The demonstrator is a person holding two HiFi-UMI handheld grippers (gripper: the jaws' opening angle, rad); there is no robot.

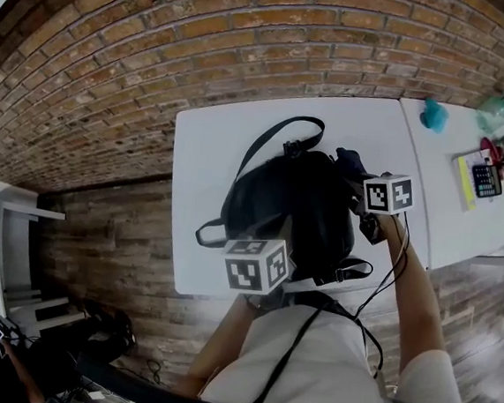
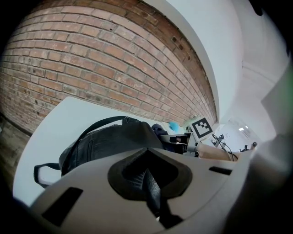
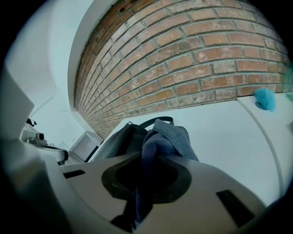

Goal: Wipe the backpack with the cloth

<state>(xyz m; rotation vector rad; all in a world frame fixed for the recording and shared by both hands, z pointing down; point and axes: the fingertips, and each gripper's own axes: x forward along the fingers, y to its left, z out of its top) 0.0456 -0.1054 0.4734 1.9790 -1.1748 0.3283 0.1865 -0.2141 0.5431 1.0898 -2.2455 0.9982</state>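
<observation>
A black backpack [image 1: 296,200] lies on the white table [image 1: 213,148], its strap looping toward the brick wall. My left gripper [image 1: 261,250] is at the backpack's near edge. In the left gripper view, my left gripper [image 2: 149,183] is shut on a dark fold of the backpack [image 2: 110,141]. My right gripper [image 1: 360,184] is at the backpack's right side, shut on a dark blue cloth [image 1: 349,161]. In the right gripper view the cloth [image 3: 167,139] bunches up out of my right gripper [image 3: 146,183], against the backpack [image 3: 116,141].
A second white table [image 1: 463,216] adjoins on the right, carrying a turquoise object [image 1: 433,114], a calculator [image 1: 486,181] and a pale green bag [image 1: 500,109]. A brick wall [image 1: 204,50] runs behind. A white shelf unit [image 1: 0,243] stands at left.
</observation>
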